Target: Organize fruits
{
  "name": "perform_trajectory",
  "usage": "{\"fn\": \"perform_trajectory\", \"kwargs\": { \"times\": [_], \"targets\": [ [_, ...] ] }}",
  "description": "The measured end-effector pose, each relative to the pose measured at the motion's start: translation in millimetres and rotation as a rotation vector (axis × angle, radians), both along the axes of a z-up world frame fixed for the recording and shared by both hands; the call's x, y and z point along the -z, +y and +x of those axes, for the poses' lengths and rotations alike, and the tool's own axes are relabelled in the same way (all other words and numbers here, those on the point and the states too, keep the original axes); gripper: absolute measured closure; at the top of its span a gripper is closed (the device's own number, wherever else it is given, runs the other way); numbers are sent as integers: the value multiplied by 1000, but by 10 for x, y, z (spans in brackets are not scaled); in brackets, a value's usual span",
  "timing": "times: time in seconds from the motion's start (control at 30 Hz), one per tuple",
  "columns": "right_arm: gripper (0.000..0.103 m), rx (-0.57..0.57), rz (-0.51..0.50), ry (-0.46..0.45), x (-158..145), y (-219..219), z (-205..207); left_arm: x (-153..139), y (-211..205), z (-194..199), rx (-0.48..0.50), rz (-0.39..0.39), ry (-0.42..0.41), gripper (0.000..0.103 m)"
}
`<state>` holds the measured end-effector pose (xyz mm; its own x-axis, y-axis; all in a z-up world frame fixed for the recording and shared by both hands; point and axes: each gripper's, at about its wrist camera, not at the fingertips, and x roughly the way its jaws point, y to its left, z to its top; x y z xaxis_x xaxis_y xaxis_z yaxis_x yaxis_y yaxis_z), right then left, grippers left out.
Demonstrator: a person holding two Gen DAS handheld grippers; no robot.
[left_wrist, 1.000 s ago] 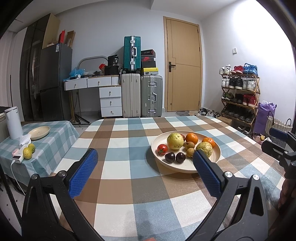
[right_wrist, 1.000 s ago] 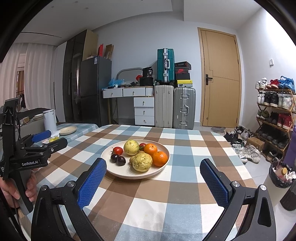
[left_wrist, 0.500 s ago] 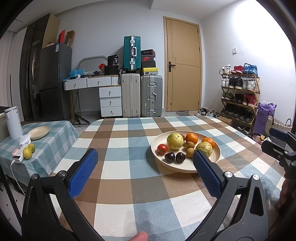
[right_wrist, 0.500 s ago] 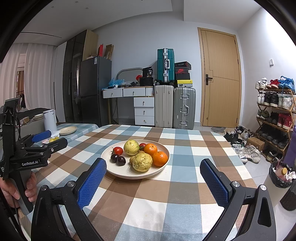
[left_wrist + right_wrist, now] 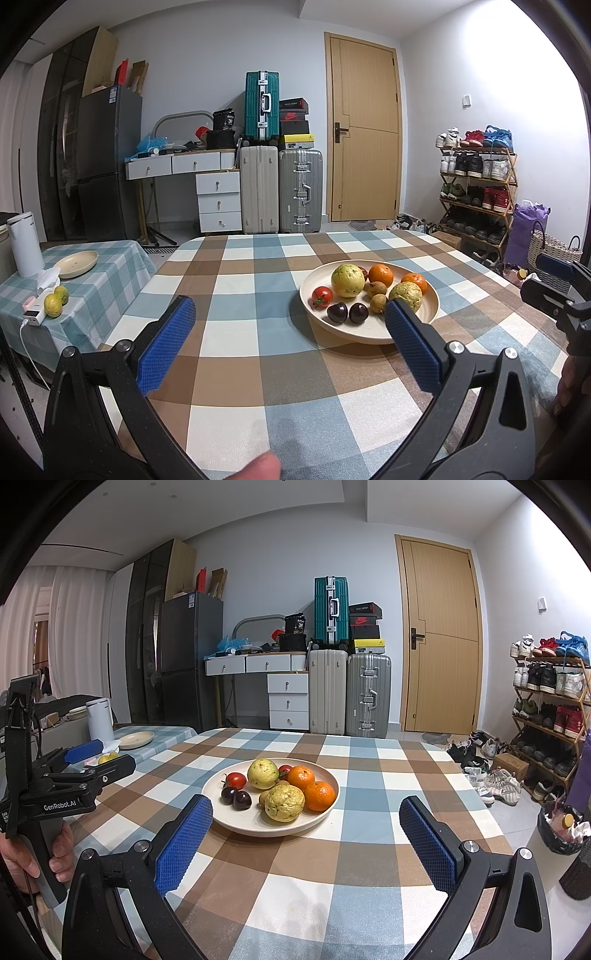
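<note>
Both tools hover low over the checked table (image 5: 369, 849), nothing between their blue pads: the left gripper (image 5: 290, 345) is spread wide, the right gripper (image 5: 306, 840) just as wide. Just beyond them sits the plate (image 5: 236, 821) of fruit, with two dark plums (image 5: 236, 798) and a tomato (image 5: 235, 780) on its left, two guavas (image 5: 285, 802) in the middle and two oranges (image 5: 320, 795) on the right. Farther left, a side table (image 5: 110, 266) carries an empty dish (image 5: 77, 263) and two small yellow-green fruits (image 5: 56, 301). Suitcases (image 5: 351, 694) and a door (image 5: 441, 638) stand at the back.

Checked-cloth table (image 5: 362, 849) with one fruit plate (image 5: 236, 821).
</note>
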<state>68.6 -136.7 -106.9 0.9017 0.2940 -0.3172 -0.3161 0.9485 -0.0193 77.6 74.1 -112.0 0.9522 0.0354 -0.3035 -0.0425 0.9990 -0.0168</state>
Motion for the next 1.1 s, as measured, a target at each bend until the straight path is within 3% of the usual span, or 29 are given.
{"fn": "perform_trajectory", "kwargs": {
  "times": [1.1],
  "targets": [
    [0,0,0,0,2,0,1,25,8,25,3,1,-1,1]
  ]
}}
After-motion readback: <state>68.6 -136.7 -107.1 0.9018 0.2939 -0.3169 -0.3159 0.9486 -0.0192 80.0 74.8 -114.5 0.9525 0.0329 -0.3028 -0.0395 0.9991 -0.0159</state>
